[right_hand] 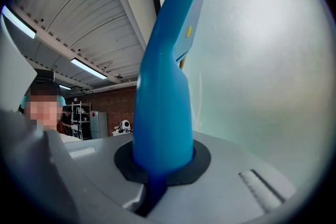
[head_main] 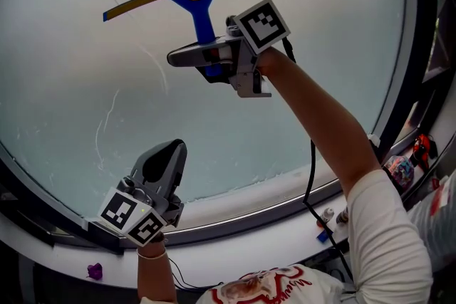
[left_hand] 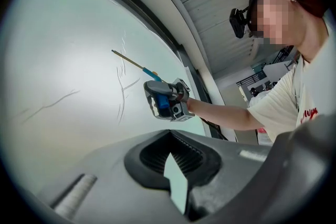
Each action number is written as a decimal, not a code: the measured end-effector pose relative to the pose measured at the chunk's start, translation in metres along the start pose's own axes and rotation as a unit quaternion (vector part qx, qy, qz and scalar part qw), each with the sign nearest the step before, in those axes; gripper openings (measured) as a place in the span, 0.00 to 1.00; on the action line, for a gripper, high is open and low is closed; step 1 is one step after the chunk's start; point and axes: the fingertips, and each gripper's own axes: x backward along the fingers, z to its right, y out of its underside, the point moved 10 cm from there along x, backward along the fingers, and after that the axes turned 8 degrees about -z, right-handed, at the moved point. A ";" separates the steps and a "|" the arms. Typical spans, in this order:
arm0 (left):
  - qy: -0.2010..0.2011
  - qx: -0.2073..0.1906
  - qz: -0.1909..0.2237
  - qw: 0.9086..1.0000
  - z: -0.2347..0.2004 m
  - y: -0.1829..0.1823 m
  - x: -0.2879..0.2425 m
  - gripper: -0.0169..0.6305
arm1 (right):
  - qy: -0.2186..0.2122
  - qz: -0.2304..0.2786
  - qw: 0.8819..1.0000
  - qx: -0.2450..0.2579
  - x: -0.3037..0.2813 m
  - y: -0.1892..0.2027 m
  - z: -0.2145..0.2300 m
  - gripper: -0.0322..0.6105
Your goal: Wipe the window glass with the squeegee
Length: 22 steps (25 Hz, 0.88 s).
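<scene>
The squeegee (head_main: 196, 0) has a blue handle and a long yellow-edged blade, which lies against the frosted window glass (head_main: 320, 46) high up, tilted slightly down to the left. My right gripper (head_main: 206, 57) is shut on the blue handle (right_hand: 168, 86), just below the blade. In the left gripper view the squeegee (left_hand: 152, 75) and right gripper (left_hand: 160, 99) show against the pane. My left gripper (head_main: 171, 149) hangs lower left, near the glass bottom edge, its jaws (left_hand: 173, 165) shut on nothing.
A dark window frame (head_main: 402, 103) curves round the pane, with a pale sill (head_main: 271, 196) beneath. Thin water streaks (head_main: 107, 117) run down the glass at left. A cable (head_main: 311, 174) hangs from the right gripper. Small colourful items (head_main: 399, 171) sit at the right, a purple one (head_main: 95, 270) at lower left.
</scene>
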 end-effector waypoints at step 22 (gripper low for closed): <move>-0.007 0.052 -0.011 0.999 0.015 0.047 0.004 0.03 | -0.001 0.003 1.000 -0.026 -0.020 0.090 0.011 0.10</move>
